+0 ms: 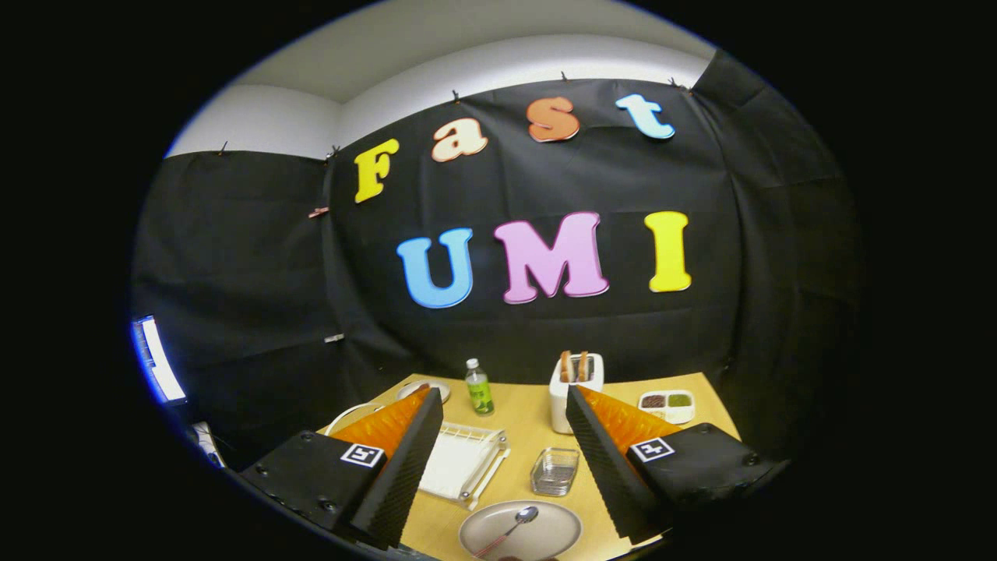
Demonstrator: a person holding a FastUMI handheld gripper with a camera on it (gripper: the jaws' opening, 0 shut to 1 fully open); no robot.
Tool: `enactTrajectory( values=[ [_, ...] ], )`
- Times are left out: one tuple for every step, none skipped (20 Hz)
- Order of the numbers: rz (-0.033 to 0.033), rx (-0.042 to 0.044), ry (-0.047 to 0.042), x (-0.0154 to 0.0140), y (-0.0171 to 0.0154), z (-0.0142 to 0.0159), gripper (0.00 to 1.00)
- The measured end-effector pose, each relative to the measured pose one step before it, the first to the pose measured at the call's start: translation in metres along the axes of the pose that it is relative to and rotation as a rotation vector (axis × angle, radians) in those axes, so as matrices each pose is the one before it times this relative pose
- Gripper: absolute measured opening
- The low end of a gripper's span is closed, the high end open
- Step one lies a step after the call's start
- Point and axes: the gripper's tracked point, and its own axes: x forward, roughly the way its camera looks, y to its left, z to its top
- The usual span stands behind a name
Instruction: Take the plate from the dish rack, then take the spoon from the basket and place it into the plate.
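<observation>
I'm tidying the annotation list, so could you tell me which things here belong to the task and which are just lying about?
Task things: plate, spoon lying in it, dish rack, basket, open gripper.
Lying about: bottle, toaster, sauce tray, small plate.

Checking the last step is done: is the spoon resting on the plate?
Touching. The gripper view shows the spoon lying inside the plate, between the open gripper fingers.

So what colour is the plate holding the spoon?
Plain grey plate, seen in the gripper view between the open gripper.
</observation>
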Motion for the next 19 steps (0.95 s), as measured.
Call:
enactTrajectory(
  values=[
    [-0.04536, -0.00575, -0.03380, -0.00486, -0.01319, 0.01204, 0.98],
    [-0.04398, -0.01149, -0.03736, -0.00442, -0.01322, 0.01081, 0.99],
    [-0.04879, -0.01476, -0.03006, -0.00452, -0.01407, 0.00773, 0.98],
    [-0.04447, -0.02135, -0.02915, -0.00323, -0.01429, 0.00769, 0.98],
    [-0.03990, -0.01951, -0.02119, -0.00149, -0.01182, 0.00359, 0.98],
    [-0.02378, -0.01188, -0.01475, -0.00055, -0.00698, 0.00279, 0.98],
    [-0.00970, -0.01018, -0.00793, 0.00168, -0.00064, -0.00041, 0.98],
    [-0.00407, -0.00784, -0.00035, 0.00027, -0.00017, -0.00124, 0.98],
    [-0.00103, -0.00622, 0.00033, -0.00185, -0.00076, 0.00074, 0.98],
    [0.00240, -0.00122, 0.00321, -0.00060, 0.00031, -0.00038, 0.98],
    [0.00158, 0.00352, 0.00391, 0.00027, 0.00108, -0.00117, 0.98],
    [0.00435, 0.00408, 0.00195, 0.00001, 0.00274, -0.00080, 0.98],
    [0.00322, -0.00003, 0.00051, -0.00036, 0.00304, 0.00085, 0.98],
    [0.00414, -0.00526, 0.00127, -0.00010, 0.00356, -0.00124, 0.98],
    [0.00545, -0.00617, 0.00294, -0.00060, 0.00258, -0.00170, 0.98],
    [0.00799, -0.00428, 0.00217, 0.00020, 0.00383, -0.00162, 0.98],
    [0.00766, -0.00340, 0.00195, 0.00010, 0.00323, -0.00061, 0.98],
    [0.00551, -0.00119, 0.00217, -0.00026, 0.00304, -0.00089, 0.98],
    [0.00505, -0.00030, 0.00269, -0.00056, 0.00242, 0.00020, 0.98]
  ],
)
